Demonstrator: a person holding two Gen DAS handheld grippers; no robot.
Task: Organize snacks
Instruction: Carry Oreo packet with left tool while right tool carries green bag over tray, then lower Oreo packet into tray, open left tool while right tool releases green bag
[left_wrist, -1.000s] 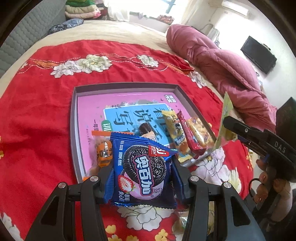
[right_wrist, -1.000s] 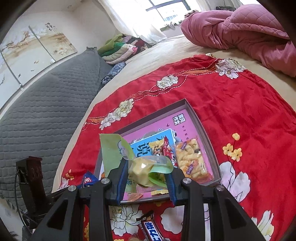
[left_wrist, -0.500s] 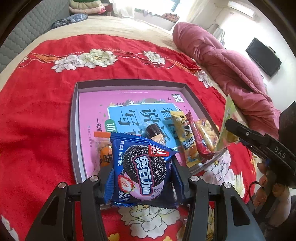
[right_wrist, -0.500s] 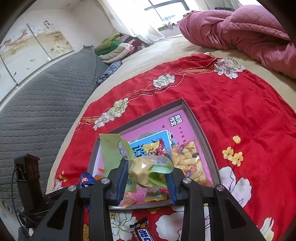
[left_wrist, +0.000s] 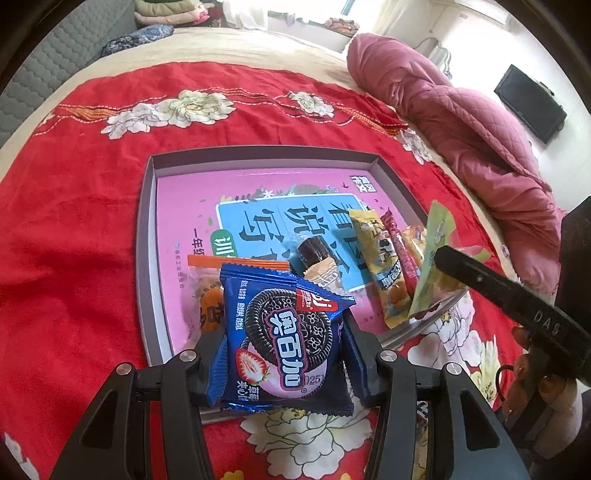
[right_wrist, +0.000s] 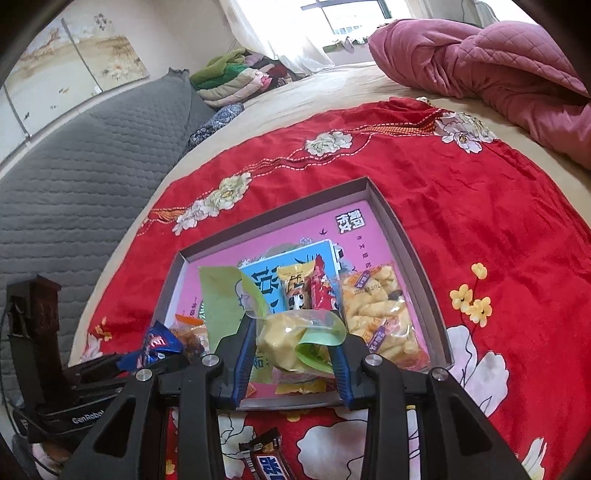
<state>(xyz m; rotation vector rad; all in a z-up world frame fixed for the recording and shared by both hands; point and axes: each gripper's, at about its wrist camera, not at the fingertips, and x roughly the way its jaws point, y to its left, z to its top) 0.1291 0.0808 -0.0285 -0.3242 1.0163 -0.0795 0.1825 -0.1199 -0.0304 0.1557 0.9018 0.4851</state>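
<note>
My left gripper (left_wrist: 282, 354) is shut on a blue Oreo packet (left_wrist: 282, 332) and holds it over the near edge of the grey box lid (left_wrist: 146, 236) with a pink printed floor. My right gripper (right_wrist: 293, 354) is shut on a green-and-yellow snack bag (right_wrist: 295, 336) over the box's near edge (right_wrist: 417, 258). In the left wrist view the right gripper (left_wrist: 439, 258) comes in from the right with that bag (left_wrist: 432, 258). Several snacks lie in the box: a yellow packet (left_wrist: 380, 258), a red stick (right_wrist: 321, 291), a corn-puff bag (right_wrist: 380, 314), an orange-sealed packet (left_wrist: 207, 295).
The box sits on a red flowered cloth (left_wrist: 74, 221) on a bed. A chocolate bar (right_wrist: 266, 458) lies on the cloth in front of the box. A pink quilt (left_wrist: 461, 122) lies at the far right, and a grey headboard (right_wrist: 74, 166) at the left.
Both grippers have moved forward toward the box with their packets still held. The right gripper's bag now hangs over the box's right side.
</note>
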